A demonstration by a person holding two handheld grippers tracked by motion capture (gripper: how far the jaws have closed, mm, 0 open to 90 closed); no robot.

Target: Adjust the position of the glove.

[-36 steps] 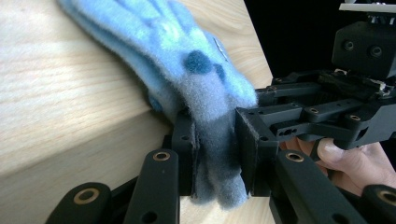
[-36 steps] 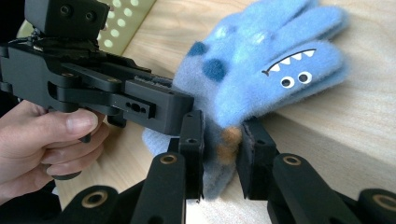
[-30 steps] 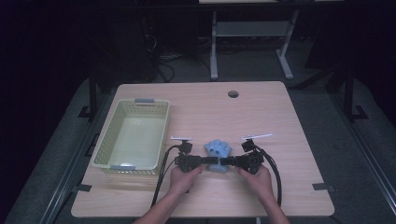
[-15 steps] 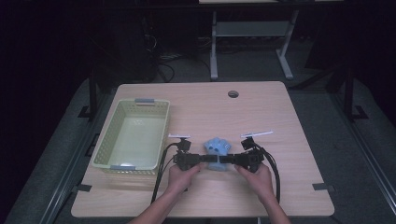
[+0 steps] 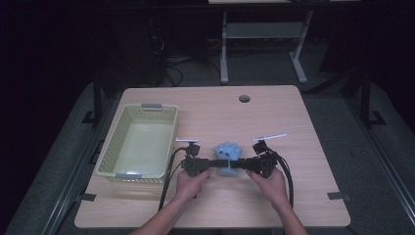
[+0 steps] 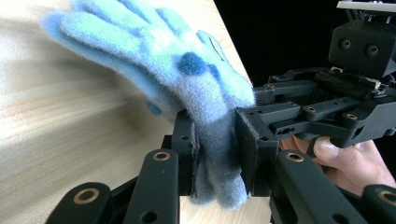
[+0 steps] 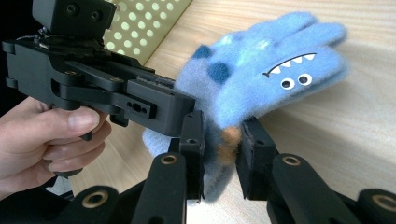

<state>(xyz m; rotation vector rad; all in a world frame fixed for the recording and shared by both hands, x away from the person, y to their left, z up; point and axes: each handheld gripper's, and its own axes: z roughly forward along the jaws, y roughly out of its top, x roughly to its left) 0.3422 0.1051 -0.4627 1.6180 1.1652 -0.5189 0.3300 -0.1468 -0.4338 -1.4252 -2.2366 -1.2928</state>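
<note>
Near the front edge of the bench (image 5: 303, 117), both claws clamp the cuff of one blue glove (image 5: 229, 152), left claw (image 5: 214, 163) and right claw (image 5: 240, 164) facing each other, likely to carry it flat to the basket (image 5: 161, 113).

Pale green plastic basket (image 5: 138, 143) at left of the high view, perforated walls, grey tabs on near and far rims, nothing inside. It sits on a light wood table (image 5: 303, 147) at frame centre. Round cable hole (image 5: 244, 98) near the table's far edge, upper centre. Grey floor (image 5: 381, 147) around the table. Metal stand (image 5: 264, 44) with white legs at top centre, loose cables (image 5: 171, 66) on the floor to its left. Dark background, details unreadable.
</note>
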